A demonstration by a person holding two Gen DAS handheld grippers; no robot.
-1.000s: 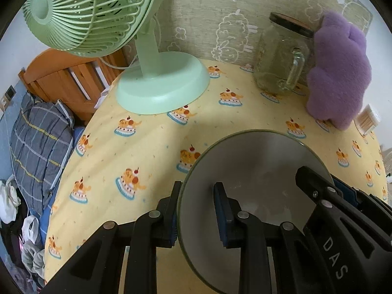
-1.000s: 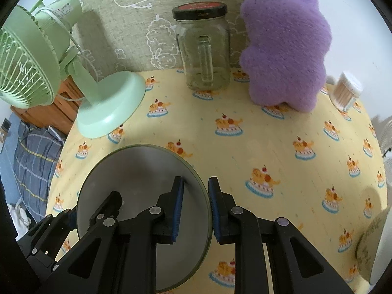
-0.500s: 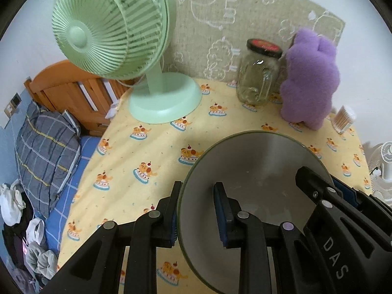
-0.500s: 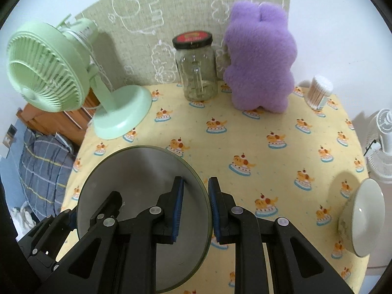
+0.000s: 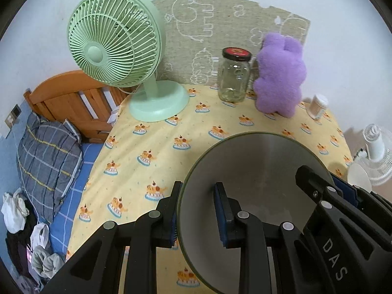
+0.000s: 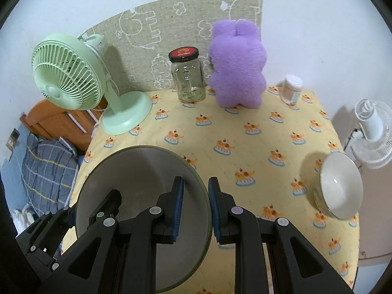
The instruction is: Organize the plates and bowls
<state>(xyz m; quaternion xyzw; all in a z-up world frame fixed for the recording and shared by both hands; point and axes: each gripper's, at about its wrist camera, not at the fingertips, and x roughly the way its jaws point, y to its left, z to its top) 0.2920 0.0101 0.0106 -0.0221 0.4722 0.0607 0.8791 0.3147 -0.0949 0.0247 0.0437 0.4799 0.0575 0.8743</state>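
Both hand-held grippers, left (image 5: 196,210) and right (image 6: 196,208), pinch your plate (image 6: 137,183) by opposite edges, and the bowl (image 6: 339,188) sits off to your right side.

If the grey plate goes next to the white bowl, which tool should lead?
Probably the right tool. It grips the round grey plate on the edge facing the white bowl, with bare yellow cloth between. The left tool holds the far edge.
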